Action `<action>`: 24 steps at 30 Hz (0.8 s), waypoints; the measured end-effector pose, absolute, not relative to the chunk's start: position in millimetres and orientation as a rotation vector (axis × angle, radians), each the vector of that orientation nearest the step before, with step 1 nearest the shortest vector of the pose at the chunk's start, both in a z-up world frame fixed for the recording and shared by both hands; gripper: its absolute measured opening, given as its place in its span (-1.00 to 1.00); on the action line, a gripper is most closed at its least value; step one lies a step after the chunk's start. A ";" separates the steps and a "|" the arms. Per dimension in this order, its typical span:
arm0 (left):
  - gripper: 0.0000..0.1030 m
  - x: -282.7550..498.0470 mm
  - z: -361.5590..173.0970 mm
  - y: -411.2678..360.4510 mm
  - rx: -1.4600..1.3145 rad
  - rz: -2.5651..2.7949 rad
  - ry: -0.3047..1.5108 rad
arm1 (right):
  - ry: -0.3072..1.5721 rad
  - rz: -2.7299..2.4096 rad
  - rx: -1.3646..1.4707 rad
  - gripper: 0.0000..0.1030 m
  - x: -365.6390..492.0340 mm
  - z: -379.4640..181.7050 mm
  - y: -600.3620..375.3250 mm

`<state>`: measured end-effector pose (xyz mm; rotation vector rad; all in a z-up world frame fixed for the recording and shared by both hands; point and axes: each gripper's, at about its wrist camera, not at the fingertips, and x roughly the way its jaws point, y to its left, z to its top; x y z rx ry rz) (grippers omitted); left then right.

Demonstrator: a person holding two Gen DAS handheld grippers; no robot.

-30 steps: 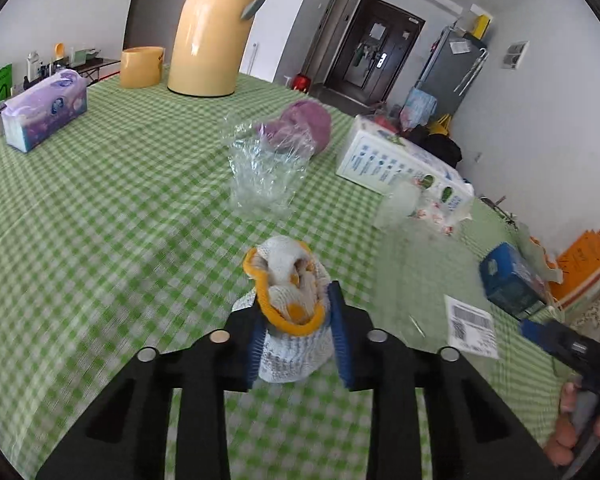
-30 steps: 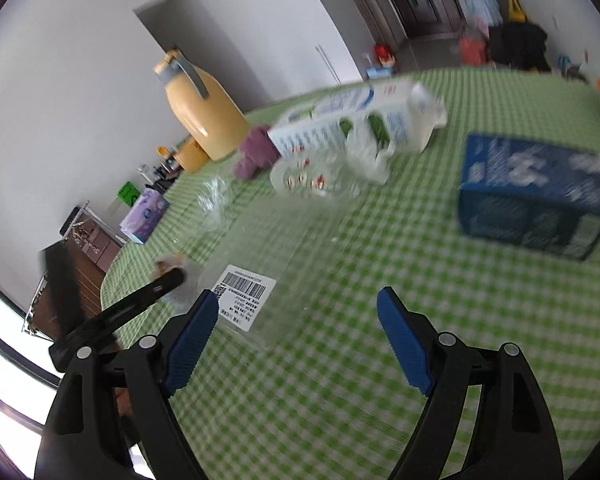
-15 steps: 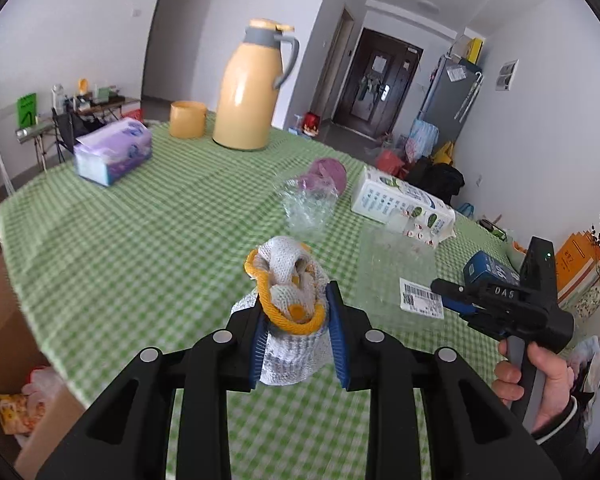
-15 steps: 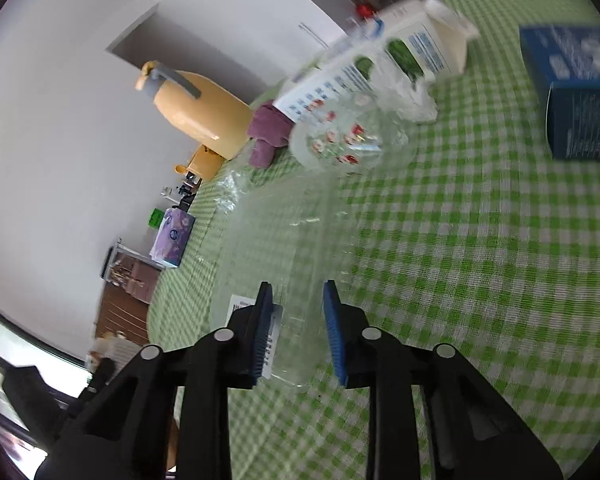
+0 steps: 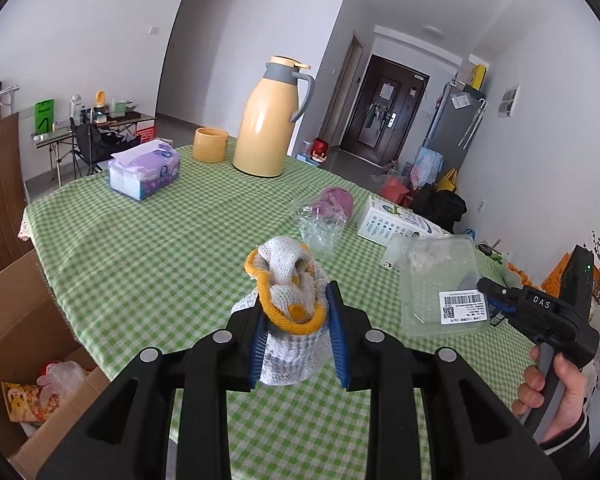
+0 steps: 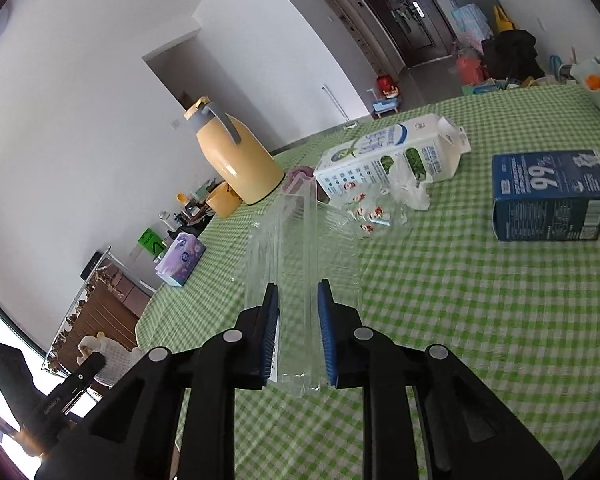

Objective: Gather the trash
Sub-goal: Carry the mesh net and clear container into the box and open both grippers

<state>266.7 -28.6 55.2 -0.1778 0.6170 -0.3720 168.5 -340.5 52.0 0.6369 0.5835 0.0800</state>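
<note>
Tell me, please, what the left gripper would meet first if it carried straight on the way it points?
Probably the crumpled clear plastic cup, which sits just beyond the knitted glove held in the left gripper; the purple object lies behind it. Depth is uncertain.

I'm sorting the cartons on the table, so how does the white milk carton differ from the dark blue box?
The white milk carton lies flat on its side with a gabled top; the dark blue box is a plain block. The carton is longer and has crumpled clear plastic against it; the box stands clear of other things. Both rest on the green checked tablecloth.
</note>
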 end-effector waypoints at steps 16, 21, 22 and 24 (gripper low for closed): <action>-0.50 237.9 25.8 126.3 -0.295 -0.050 0.581 | 0.687 0.348 0.529 -0.61 225.8 53.6 -196.7; -0.50 216.5 1.8 223.1 -0.373 0.145 0.599 | 0.749 0.512 0.459 -0.61 258.2 49.2 -97.8; -0.51 213.1 -4.2 239.3 -0.387 0.177 0.611 | 0.763 0.551 0.447 -0.61 264.2 46.9 -74.6; -0.51 208.8 -15.8 263.1 -0.408 0.219 0.637 | 0.788 0.616 0.412 -0.62 273.5 41.0 -28.9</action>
